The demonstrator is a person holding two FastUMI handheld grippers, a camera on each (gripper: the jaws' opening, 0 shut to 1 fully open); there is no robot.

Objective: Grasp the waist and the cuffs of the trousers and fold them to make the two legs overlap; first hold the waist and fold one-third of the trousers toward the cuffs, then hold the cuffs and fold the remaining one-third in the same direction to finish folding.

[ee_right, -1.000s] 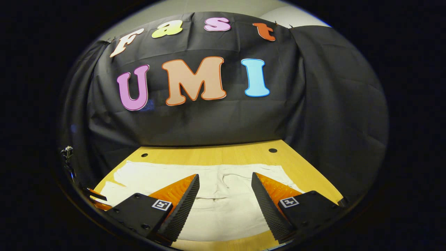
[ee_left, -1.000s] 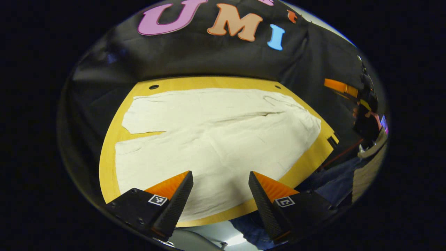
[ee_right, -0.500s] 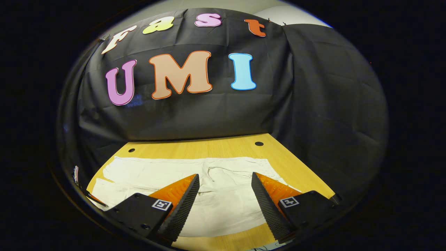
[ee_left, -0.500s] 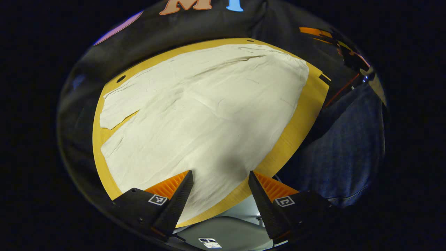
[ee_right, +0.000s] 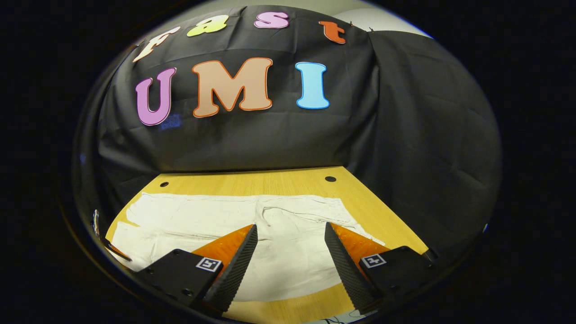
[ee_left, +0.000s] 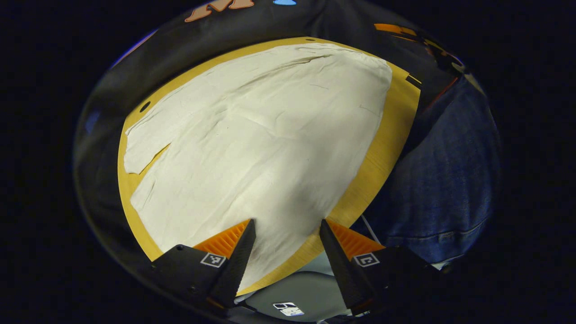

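Cream trousers (ee_left: 252,135) lie spread flat on a yellow wooden table (ee_left: 387,135). In the left gripper view the two leg ends reach the far left with a slit between them, and the waist lies at the upper right. My left gripper (ee_left: 285,245) hovers open over the near edge of one leg, with nothing between its fingers. In the right gripper view the trousers (ee_right: 234,225) stretch across the table (ee_right: 270,182), the waist toward the right. My right gripper (ee_right: 290,249) stands open above the cloth near the table's front edge, holding nothing.
A person in blue jeans (ee_left: 445,180) stands at the table's right side in the left gripper view. Black cloth walls the back and both sides of the table. Small round holes (ee_right: 330,179) mark the tabletop near the back.
The left gripper has tipped downward and come closer to the near leg edge, so the trousers loom larger. The right gripper has drawn back slightly and shows more bare table behind the trousers.
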